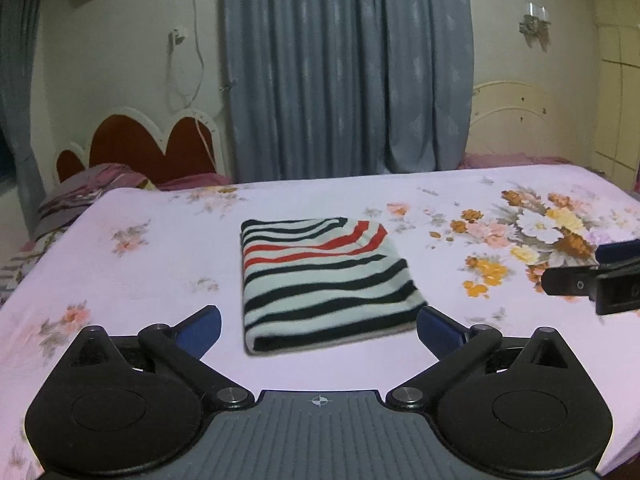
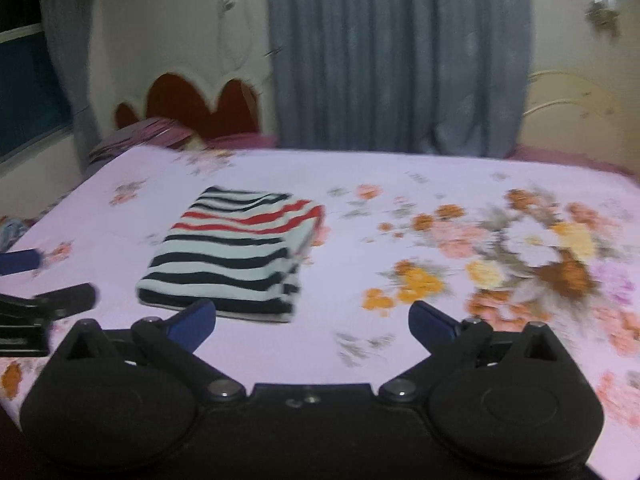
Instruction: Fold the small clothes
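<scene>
A small striped garment [image 1: 324, 280], white with black and red stripes, lies folded into a neat rectangle on the pink floral bedsheet [image 1: 140, 264]. It also shows in the right wrist view [image 2: 236, 248]. My left gripper [image 1: 318, 328] is open and empty, just in front of the garment's near edge. My right gripper [image 2: 312, 322] is open and empty, near the garment's front right corner. The right gripper shows at the right edge of the left wrist view [image 1: 600, 276]. The left gripper shows at the left edge of the right wrist view [image 2: 44, 304].
The bed [image 2: 400, 184] has a large flower print on its right side [image 2: 532, 248]. Grey-blue curtains [image 1: 344, 72] hang behind it. A red heart-shaped headboard [image 1: 152, 144] and pillows [image 1: 80, 192] stand at the back left. A cream headboard [image 1: 512, 116] is at the back right.
</scene>
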The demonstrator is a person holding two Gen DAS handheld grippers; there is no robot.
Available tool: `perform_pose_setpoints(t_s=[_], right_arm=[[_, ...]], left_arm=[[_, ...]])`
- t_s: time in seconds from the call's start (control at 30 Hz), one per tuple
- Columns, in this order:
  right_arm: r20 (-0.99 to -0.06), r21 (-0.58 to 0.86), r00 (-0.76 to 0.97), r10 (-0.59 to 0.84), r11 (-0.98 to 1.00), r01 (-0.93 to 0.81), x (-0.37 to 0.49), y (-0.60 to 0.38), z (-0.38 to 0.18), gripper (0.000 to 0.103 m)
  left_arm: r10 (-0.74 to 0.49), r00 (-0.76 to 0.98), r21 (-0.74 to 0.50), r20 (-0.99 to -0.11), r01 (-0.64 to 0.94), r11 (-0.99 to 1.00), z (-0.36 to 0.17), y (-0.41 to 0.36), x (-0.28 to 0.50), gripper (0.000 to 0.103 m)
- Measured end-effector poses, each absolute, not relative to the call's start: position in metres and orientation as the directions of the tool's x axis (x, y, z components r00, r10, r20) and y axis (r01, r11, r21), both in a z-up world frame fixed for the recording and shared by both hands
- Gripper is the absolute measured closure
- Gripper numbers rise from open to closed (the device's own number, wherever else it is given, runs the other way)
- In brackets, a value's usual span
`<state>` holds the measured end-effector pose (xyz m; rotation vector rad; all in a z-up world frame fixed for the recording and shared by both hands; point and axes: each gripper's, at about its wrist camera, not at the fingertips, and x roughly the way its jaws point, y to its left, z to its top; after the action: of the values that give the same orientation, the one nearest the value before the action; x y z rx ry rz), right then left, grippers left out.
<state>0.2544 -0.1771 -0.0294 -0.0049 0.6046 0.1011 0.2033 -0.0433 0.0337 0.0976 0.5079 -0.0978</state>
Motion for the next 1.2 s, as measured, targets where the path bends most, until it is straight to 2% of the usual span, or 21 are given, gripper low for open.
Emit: perform_pose_setpoints(t_s=[0.17, 0.5, 1.2], right_arm=[[-0.560, 0.001, 0.827, 0.045, 0.999, -0.054, 0.215, -0.185, -0.021, 0.001], [-0.512, -0.007, 0.857, 0.060, 0.997, -0.074, 0.149, -0.179, -0.004, 0.001], [-0.472, -0.015, 0.877, 0.088, 0.994, -0.108, 0.127, -0.166, 0.013, 0.001]], left_arm=[[-0.066, 0.885, 0.085, -0.461, 0.118, 0.989, 0.046, -0.054, 0.158, 0.000], [-0.088, 0.899, 0.048, -0.428, 0.120, 0.992, 0.065, -0.057, 0.089, 0.000], [-0.075, 0.914, 0.027, -0.399, 0.094, 0.995, 0.075, -0.047, 0.062, 0.000]])
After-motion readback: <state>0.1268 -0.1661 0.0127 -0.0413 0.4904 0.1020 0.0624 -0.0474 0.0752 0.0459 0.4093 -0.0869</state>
